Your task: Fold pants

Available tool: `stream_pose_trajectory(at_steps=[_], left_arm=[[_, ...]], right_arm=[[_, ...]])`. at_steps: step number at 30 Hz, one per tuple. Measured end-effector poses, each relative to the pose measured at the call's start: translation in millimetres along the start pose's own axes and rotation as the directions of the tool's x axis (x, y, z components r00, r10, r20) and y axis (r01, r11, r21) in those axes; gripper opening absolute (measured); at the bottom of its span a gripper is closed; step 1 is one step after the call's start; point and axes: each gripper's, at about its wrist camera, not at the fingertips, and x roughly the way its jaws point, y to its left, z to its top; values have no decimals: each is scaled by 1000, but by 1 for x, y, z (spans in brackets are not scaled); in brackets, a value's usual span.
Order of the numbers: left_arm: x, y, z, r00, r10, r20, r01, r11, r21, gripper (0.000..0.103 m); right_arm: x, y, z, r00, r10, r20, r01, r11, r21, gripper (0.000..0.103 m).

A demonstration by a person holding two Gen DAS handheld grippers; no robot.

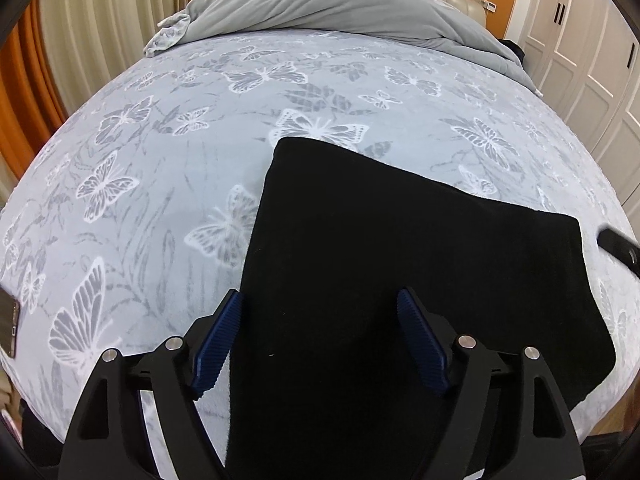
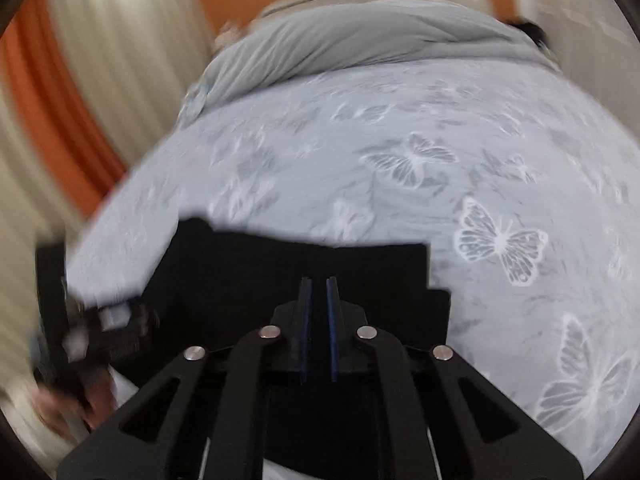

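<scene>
The black pants (image 1: 400,272) lie folded into a flat panel on the butterfly-print bed cover (image 1: 160,140). My left gripper (image 1: 320,300) is open, its blue pads spread wide above the near part of the pants, holding nothing. In the right wrist view the pants (image 2: 260,280) show as a dark folded shape on the near left of the bed. My right gripper (image 2: 319,284) hovers over them with its blue pads almost together and only a thin gap between them; I cannot see cloth pinched there. The right wrist view is motion-blurred. The right gripper's tip shows in the left wrist view (image 1: 618,246).
A grey duvet (image 1: 340,8) is bunched at the head of the bed. White wardrobe doors (image 1: 580,60) stand to the right, curtains (image 1: 80,40) to the left. A phone (image 1: 10,328) lies at the bed's left edge. The left gripper and hand (image 2: 92,328) appear blurred at left.
</scene>
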Motion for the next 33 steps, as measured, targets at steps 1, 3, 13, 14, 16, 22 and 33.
stream_pose_trajectory(at_steps=[1, 3, 13, 14, 16, 22, 33], left_arm=[[0, 0, 0, 1000, 2, 0, -2, 1000, 0, 77], [1, -1, -1, 1000, 7, -1, -7, 1000, 2, 78], [-8, 12, -27, 996, -70, -59, 72, 997, 34, 79], [-7, 16, -30, 993, -96, -75, 98, 995, 26, 79], [-11, 31, -31, 981, -173, -87, 171, 985, -26, 79], [19, 63, -35, 896, -395, -201, 337, 902, -269, 87], [21, 38, -30, 912, -373, -170, 325, 911, -255, 68]], right_arm=[[20, 1, -10, 991, -88, -97, 83, 995, -47, 16], [31, -1, -23, 988, -111, -104, 105, 992, -65, 16], [3, -37, -44, 989, -87, -122, 92, 995, 36, 50], [-3, -40, -42, 989, -73, -126, 80, 995, 52, 60], [-16, -51, -43, 995, -49, -87, 58, 993, 102, 81], [22, -88, -65, 949, 252, -188, -151, 890, 430, 86], [24, -65, -60, 964, 235, -123, -167, 900, 403, 41]])
